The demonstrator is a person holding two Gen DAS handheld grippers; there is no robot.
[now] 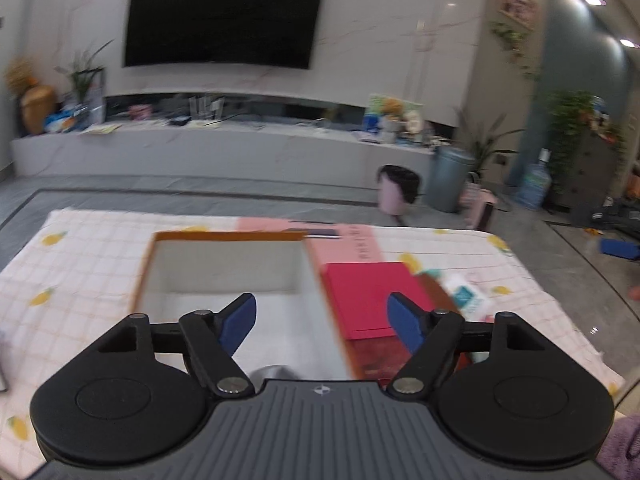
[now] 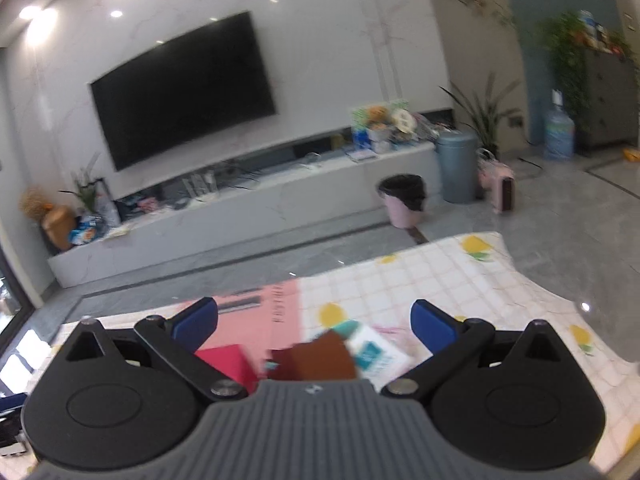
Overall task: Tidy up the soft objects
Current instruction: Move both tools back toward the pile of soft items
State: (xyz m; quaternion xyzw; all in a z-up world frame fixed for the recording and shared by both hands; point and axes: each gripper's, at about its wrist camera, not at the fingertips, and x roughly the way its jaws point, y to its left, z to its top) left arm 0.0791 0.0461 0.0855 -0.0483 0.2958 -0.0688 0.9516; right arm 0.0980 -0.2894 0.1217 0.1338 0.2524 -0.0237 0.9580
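Observation:
My left gripper (image 1: 321, 300) stands open above an orange-rimmed cardboard box (image 1: 224, 236) with a white inside. A small grey rounded thing (image 1: 272, 372) shows low in that box, mostly hidden by the gripper body. Right of the box lies a red box (image 1: 368, 296), then a white and teal packet (image 1: 466, 294). A bit of purple fabric (image 1: 626, 440) peeks in at the lower right edge. My right gripper (image 2: 314, 305) is open with nothing between its fingers, above the red box (image 2: 228, 360), a brown box (image 2: 324, 360) and the packet (image 2: 376, 350).
Everything sits on a table under a checked cloth with lemon prints (image 1: 80, 264); its far edge drops to a grey tiled floor. A flat pink box (image 1: 352, 240) lies behind the orange one. Beyond are a TV wall, a low cabinet, a pink bin (image 1: 396, 194) and a grey bin (image 1: 448, 180).

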